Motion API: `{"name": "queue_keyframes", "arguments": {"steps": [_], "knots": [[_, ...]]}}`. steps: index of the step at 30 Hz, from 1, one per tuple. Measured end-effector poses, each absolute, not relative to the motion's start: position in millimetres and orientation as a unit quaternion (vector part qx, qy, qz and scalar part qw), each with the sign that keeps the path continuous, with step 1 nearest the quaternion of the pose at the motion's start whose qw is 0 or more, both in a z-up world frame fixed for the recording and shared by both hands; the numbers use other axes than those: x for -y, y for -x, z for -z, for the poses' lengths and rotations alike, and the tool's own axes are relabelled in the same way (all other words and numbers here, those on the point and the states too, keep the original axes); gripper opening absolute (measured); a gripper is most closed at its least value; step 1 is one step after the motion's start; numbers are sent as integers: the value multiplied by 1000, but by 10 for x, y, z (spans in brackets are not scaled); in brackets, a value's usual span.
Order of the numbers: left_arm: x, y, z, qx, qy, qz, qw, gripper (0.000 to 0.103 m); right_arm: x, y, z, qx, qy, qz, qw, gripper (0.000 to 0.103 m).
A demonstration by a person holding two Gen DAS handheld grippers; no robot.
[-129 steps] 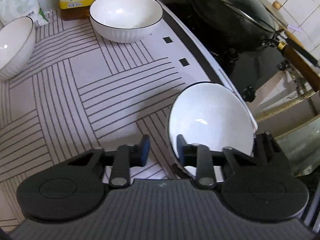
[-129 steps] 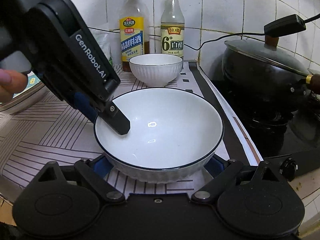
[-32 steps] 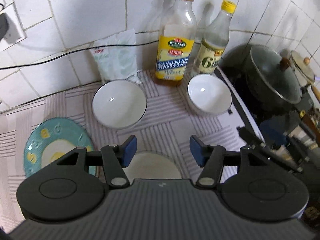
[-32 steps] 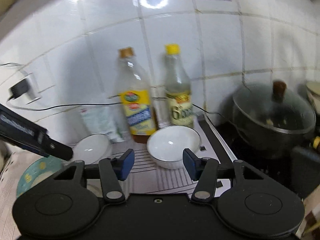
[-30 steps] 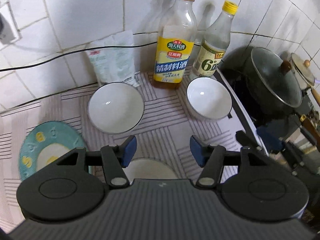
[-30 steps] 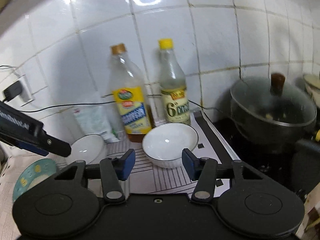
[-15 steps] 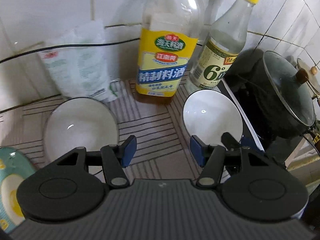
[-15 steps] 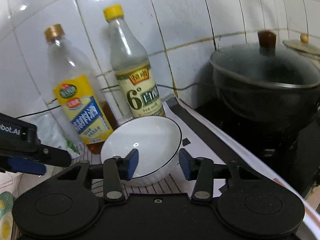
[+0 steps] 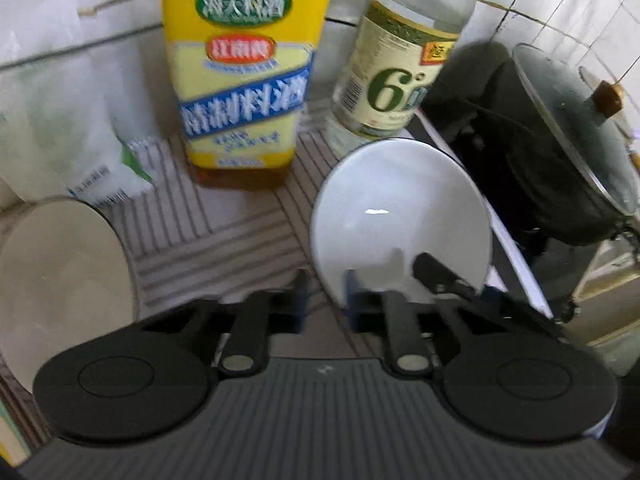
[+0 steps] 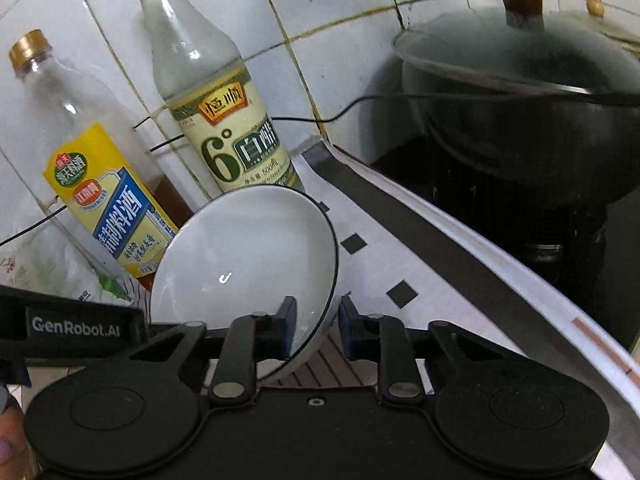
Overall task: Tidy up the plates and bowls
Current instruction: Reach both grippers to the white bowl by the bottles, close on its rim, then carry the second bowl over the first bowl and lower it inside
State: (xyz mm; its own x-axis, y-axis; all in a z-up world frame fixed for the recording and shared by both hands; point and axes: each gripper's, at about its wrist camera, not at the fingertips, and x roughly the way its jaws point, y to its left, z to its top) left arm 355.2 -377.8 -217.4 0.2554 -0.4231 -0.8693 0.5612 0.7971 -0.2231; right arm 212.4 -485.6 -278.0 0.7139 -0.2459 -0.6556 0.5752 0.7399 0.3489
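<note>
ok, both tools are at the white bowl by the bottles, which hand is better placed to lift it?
Left. The left tool is shut on the rim of the white bowl. The right tool straddles the rim elsewhere; its jaws have just been closing, and whether they press yet is unclear.

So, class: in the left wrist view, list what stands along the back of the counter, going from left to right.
White plastic bag → yellow-labelled bottle → green-labelled "6°" bottle → black lidded pot. The bowls sit nearer the camera, so they are left out of this row.
</note>
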Motion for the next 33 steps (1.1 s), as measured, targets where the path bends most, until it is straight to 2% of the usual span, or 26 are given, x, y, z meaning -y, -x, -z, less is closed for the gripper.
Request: {"name": "queue_keyframes", "arguments": {"steps": [9,23,33], "knots": [[3757,-3285,2001,-508,-130,290,801,11,4772,-2056,2688,-328,-302,219,868,21],[3143,-2940,1481,-521,-96,255,809,11,4520,-1746,2228,-348,-328,140,867,21],[2683,-2568,1069,-515,-79,234,821,12,4209,-1572,1820,-382,-300,86,870,20]]}}
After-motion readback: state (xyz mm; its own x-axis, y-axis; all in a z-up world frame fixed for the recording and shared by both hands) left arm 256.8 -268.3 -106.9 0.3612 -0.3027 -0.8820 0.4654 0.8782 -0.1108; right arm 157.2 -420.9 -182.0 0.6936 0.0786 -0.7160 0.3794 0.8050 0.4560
